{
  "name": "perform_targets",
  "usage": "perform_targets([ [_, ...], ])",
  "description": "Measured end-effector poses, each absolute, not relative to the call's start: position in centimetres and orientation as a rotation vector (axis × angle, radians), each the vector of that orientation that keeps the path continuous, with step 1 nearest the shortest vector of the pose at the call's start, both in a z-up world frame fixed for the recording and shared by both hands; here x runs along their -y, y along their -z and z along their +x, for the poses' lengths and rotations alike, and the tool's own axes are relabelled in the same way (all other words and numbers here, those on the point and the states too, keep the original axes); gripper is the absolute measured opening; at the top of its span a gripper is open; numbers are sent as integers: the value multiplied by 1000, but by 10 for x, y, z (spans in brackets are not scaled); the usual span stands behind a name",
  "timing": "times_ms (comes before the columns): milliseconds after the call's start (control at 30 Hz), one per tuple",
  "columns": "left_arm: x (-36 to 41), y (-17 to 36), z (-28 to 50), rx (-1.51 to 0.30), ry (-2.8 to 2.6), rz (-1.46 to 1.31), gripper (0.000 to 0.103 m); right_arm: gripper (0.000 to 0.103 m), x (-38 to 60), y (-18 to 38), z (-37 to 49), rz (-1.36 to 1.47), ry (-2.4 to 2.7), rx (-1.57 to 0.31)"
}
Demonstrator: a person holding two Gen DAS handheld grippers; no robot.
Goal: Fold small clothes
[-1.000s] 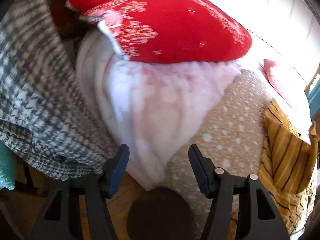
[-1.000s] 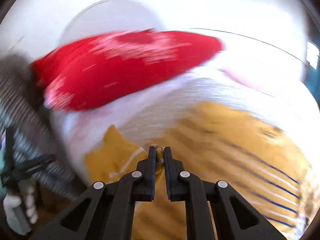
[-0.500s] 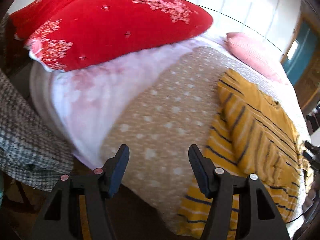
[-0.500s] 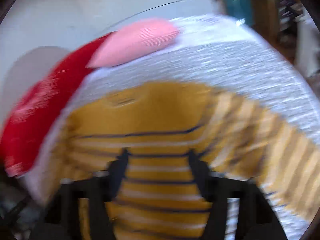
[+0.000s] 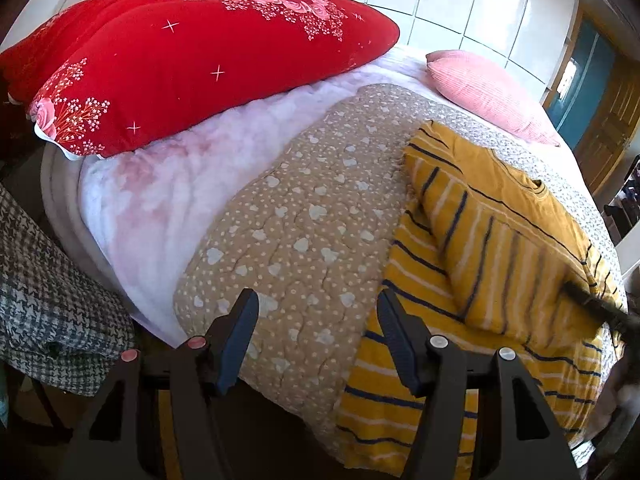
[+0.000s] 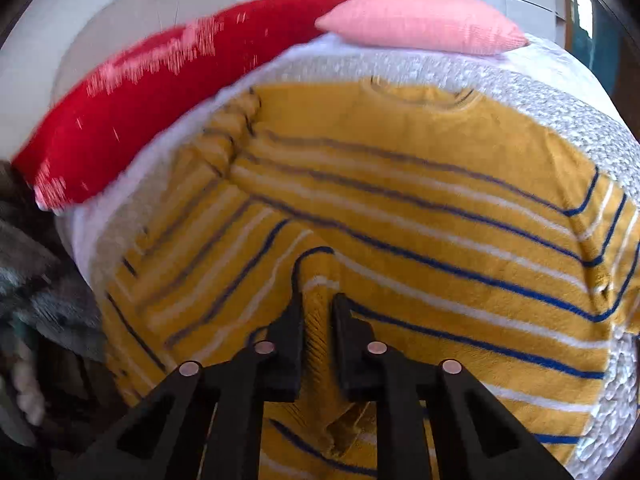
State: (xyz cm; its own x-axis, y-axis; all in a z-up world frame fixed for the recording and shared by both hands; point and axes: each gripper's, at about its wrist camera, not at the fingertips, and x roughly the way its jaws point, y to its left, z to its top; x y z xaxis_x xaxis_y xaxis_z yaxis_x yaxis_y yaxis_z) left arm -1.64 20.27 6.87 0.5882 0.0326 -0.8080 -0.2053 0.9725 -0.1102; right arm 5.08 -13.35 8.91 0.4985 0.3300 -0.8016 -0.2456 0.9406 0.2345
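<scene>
Mustard-yellow knit with thin navy and white stripes fills most of what I see: a small sweater (image 6: 420, 208) spread on a bed, its round neckline toward the pillows. Through my left wrist camera the same sweater (image 5: 500, 240) lies at the right side of the bed, one sleeve folded diagonally across its body.

My right tool (image 6: 318, 312) sits low over the sweater near its lower hem. Its jaws have just been closing, and they now stand almost together with a raised ridge of the yellow fabric pinched between them.

My left tool (image 5: 316, 320) has its jaws apart with nothing between them. It hangs above the near edge of a tan quilt (image 5: 304, 216) printed with small white hearts and dots, just beside the sweater's left edge and not touching it.

The quilt covers the middle of the bed. Beyond it lies a fluffy white and pale pink blanket (image 5: 172, 184), with a large red pillow (image 5: 192, 52) with floral print resting on top. A smaller pink ribbed pillow (image 5: 488, 96) lies farther right, near the sweater's neckline. A grey houndstooth cloth (image 5: 48, 304) hangs at the left edge of the left view.
</scene>
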Motion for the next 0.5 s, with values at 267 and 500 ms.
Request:
perform_targets([
  [267,-204,-69,-15,-927,-137,-185,61,13,215,-119,93,73,-2,-893],
  [500,-190,-65,-14,-947,-119,-144,61,31,291,-101,87,264,129,-936],
])
